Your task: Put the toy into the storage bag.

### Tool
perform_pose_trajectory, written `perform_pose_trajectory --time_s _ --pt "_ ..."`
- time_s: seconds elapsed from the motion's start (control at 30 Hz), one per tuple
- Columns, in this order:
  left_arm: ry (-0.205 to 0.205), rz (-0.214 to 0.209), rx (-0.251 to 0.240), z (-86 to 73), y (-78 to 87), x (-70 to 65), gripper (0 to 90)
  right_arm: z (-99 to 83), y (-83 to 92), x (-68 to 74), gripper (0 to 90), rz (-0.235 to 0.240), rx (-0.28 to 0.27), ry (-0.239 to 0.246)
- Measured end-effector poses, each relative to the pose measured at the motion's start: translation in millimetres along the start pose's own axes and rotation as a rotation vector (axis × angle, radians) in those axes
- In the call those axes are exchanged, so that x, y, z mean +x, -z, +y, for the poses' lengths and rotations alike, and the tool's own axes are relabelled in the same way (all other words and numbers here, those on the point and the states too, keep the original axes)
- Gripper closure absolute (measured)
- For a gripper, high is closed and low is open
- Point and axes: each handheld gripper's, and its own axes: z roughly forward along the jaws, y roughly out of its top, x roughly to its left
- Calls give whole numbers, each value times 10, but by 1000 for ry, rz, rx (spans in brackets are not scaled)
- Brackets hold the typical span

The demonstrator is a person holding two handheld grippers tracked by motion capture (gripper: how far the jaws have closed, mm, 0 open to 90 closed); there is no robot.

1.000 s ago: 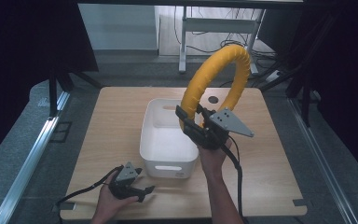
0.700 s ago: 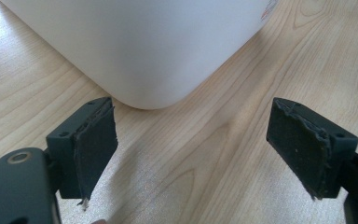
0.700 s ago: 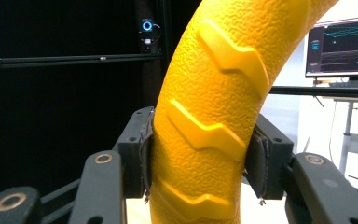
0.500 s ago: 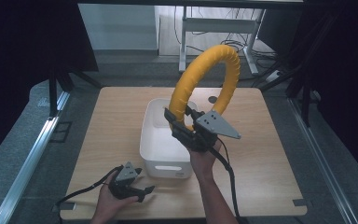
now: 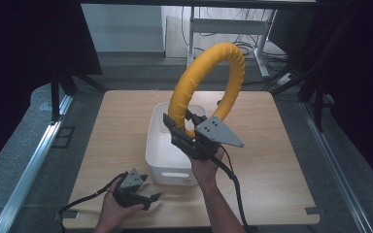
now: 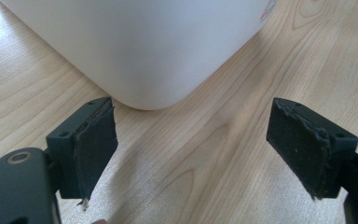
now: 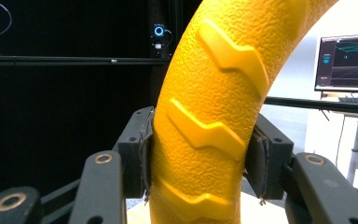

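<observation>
Since clamped low on its arc by right gripper (image 5: 187, 132), yellow ring (image 5: 209, 82) stands upright above white bin (image 5: 167, 165), approx over its far half. Looks light, prob. foam or soft rubber w/ pebbled skin & raised zigzag ribs; pads (image 7: 145, 154) dent it slightly, so grippy, not fragile. Best held across the tube, as now, btwn ribs; may wobble if swung fast. Left gripper (image 5: 143, 196) resting on table (image 5: 281, 165) near bin's front corner, jaws wide apart, nothing btwn them.
</observation>
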Motion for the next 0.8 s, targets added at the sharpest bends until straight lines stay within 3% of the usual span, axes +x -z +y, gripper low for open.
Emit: perform_pose_trajectory --time_s 0.47,0.8 --pt "-1 -2 0 -1 0 0 163 -54 -121 177 489 33 9 1" --pt "0 -6 7 -5 -9 -3 162 -133 -238 382 489 69 27 2"
